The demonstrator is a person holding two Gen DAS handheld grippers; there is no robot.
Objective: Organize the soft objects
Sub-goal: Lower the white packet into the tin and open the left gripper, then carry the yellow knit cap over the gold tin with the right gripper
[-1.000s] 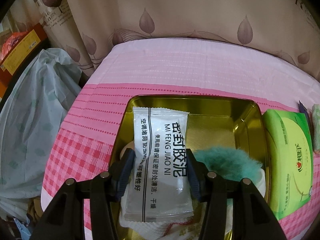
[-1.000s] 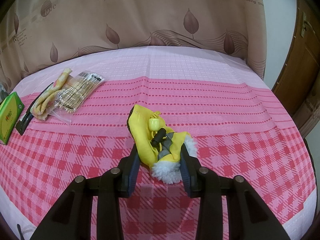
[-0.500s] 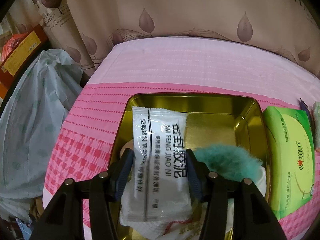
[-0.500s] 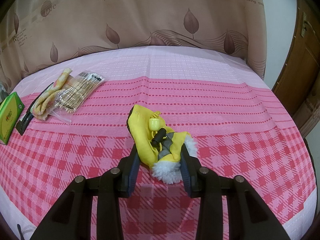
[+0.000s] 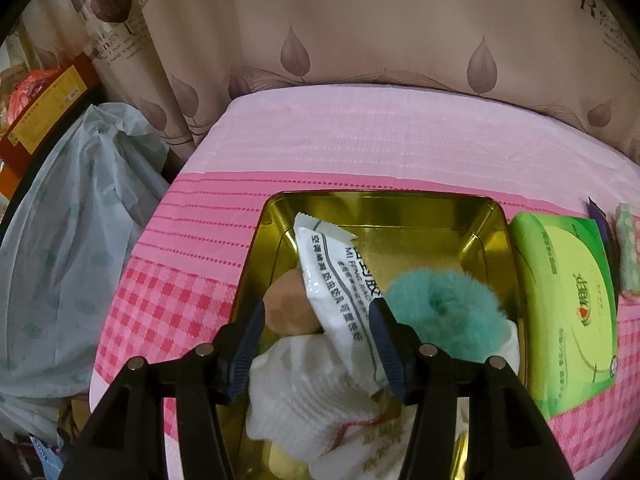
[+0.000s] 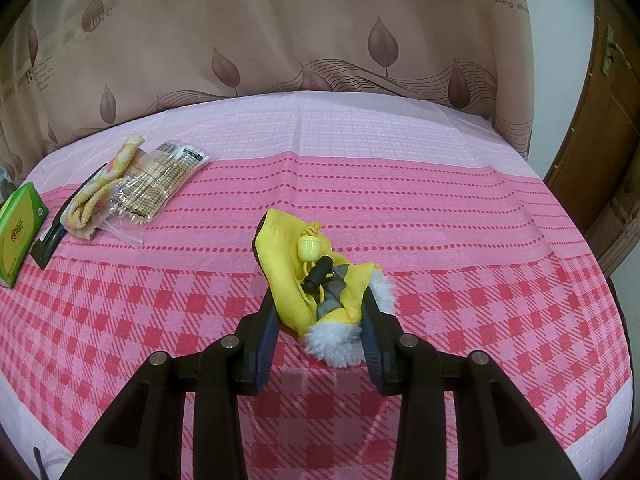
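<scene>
In the left wrist view a gold tin [image 5: 492,236] holds a white sachet [image 5: 336,280] lying tilted on a tan lump [image 5: 288,308], a teal fluffy scrunchie [image 5: 444,312] and a white knit cloth [image 5: 308,396]. My left gripper [image 5: 318,340] is open above the tin, its fingers apart either side of the sachet's lower end. In the right wrist view my right gripper [image 6: 320,320] is shut on a yellow slipper [image 6: 288,264] with white fleece trim, which lies on the pink checked cloth.
A green tissue pack [image 5: 568,308] lies right of the tin; it also shows in the right wrist view [image 6: 20,236]. A yellow towel [image 6: 96,192], a bag of sticks [image 6: 160,180] and a black clip [image 6: 48,240] lie at left. A plastic bag [image 5: 68,248] hangs off the table's left edge.
My left gripper has opened and let go of the white sachet, which has dropped and tilted into the tin, uncovering the tan lump. The right gripper and slipper have not moved.
</scene>
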